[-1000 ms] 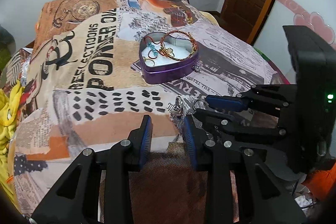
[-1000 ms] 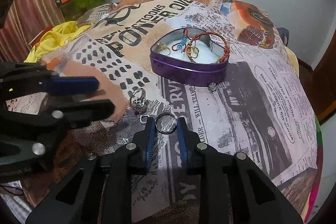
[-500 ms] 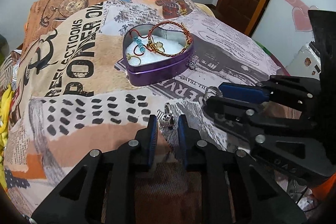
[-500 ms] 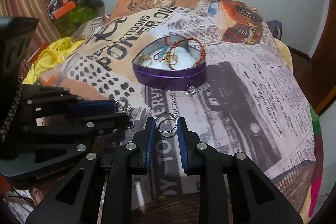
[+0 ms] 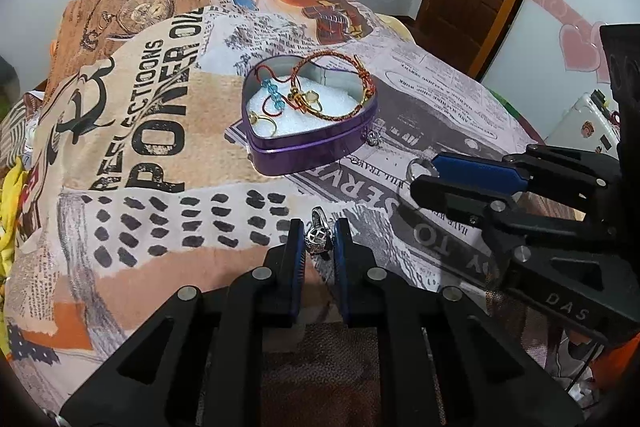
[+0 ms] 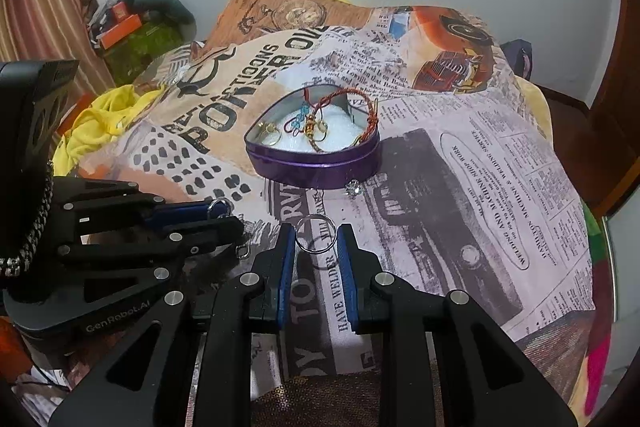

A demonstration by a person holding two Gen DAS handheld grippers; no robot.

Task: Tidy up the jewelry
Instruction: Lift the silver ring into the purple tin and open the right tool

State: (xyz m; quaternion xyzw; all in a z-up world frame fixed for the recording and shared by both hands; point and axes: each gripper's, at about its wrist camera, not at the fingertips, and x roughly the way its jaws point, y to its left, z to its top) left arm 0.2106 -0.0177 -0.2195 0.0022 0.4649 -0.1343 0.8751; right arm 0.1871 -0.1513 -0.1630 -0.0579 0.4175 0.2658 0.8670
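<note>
Bedspread (image 6: 460, 187) printed like old newsprint: "POWER OIL", "HAVE WELDER", "WEDDING" legible. Purple heart-shaped tin (image 6: 316, 163), white-lined, sits mid-bed, holding a braided red-gold bangle (image 5: 344, 83), blue beads and gold rings. Small silver stud (image 6: 353, 187) lies just beside the tin's wall. Left gripper (image 5: 316, 239), "GenRobot.AI" on its body, jaws just closing, pads against an ornate silver ring (image 5: 319, 237). Right gripper (image 6: 316, 239), marked "DAS", pinches a plain silver band (image 6: 316, 233) clear of the cloth.

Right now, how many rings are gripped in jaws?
2: an ornate silver ring in the left jaws, which have just been closing; a plain silver band in the right jaws. None seem hidden.
</note>
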